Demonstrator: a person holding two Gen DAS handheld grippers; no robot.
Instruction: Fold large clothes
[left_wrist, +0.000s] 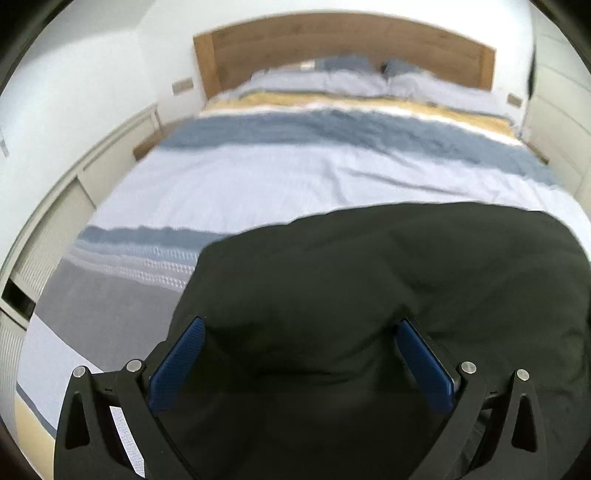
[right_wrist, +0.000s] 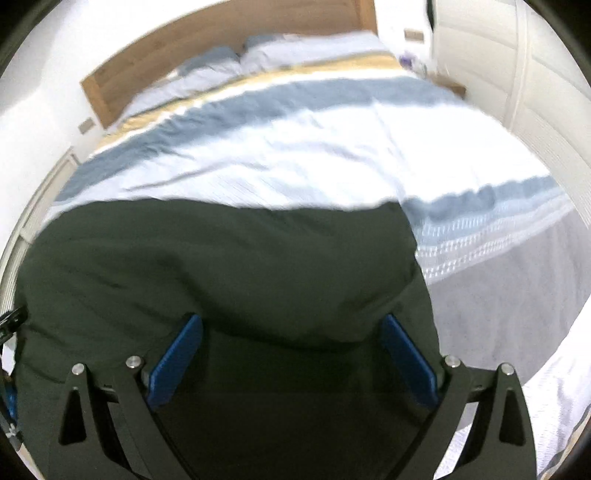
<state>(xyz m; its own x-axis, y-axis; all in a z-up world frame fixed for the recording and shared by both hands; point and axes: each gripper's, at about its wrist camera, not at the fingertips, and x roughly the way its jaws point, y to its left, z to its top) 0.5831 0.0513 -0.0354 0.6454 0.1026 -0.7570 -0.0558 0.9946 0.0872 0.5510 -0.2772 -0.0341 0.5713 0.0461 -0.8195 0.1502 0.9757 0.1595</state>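
Observation:
A large dark green garment (left_wrist: 369, 280) lies spread on the striped bed cover, filling the lower half of both wrist views (right_wrist: 221, 266). My left gripper (left_wrist: 301, 328) hovers over the garment's near left part, its blue pads (left_wrist: 181, 365) wide apart, nothing between them. My right gripper (right_wrist: 291, 325) hangs open over the near right part, blue pads (right_wrist: 406, 358) spread, cloth below them. The garment's far edge runs straight across the bed. Its near edge is hidden under the grippers.
The bed cover (left_wrist: 258, 177) has pale, blue, yellow and grey bands. A wooden headboard (left_wrist: 332, 40) and pillows (left_wrist: 325, 81) stand at the far end. White cupboards (left_wrist: 55, 221) line the left side, white wardrobe doors (right_wrist: 517, 74) the right. The other gripper (right_wrist: 11, 321) shows at the left edge.

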